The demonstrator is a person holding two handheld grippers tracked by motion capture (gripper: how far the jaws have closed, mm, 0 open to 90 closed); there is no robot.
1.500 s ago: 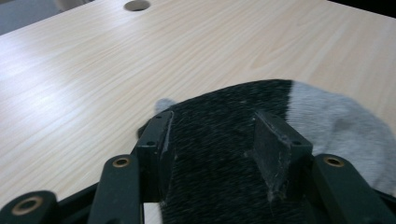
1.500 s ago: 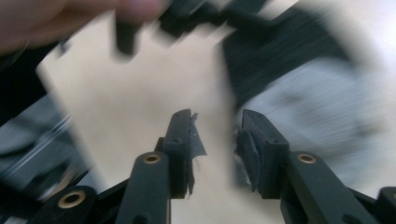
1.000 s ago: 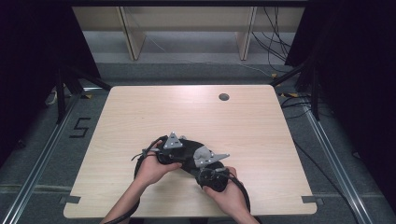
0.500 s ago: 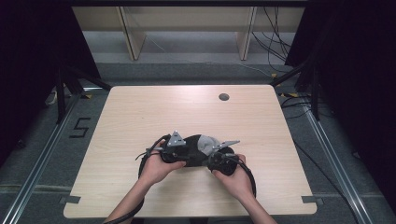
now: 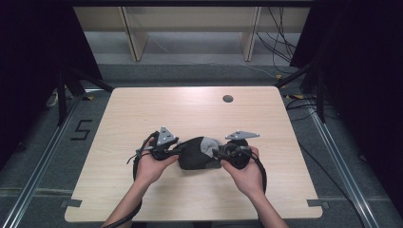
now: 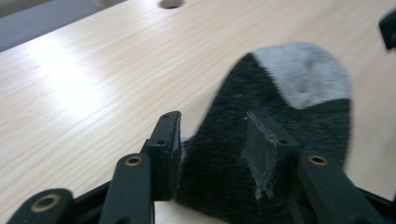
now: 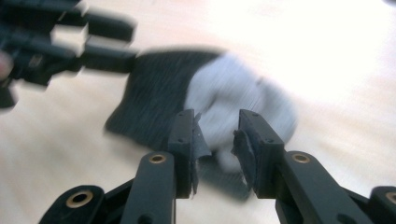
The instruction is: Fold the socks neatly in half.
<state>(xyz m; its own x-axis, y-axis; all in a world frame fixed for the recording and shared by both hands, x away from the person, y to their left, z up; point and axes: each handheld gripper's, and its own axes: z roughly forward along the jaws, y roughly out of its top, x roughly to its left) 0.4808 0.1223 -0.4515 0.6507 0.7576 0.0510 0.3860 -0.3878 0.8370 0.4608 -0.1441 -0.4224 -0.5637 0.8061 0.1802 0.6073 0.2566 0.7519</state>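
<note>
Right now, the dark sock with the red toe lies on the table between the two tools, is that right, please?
Not quite: the toe is grey, not red, as the left gripper view shows. The dark sock does lie on the table between the left tool and right tool.

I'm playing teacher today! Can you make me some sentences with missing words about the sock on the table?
The sock is dark with a ____ patch.
It lies on a ____ table.
The sock is between the left gripper and the ____ gripper.
The table has a round ____ near its far edge.

Missing words: grey; wooden; right; hole
</note>
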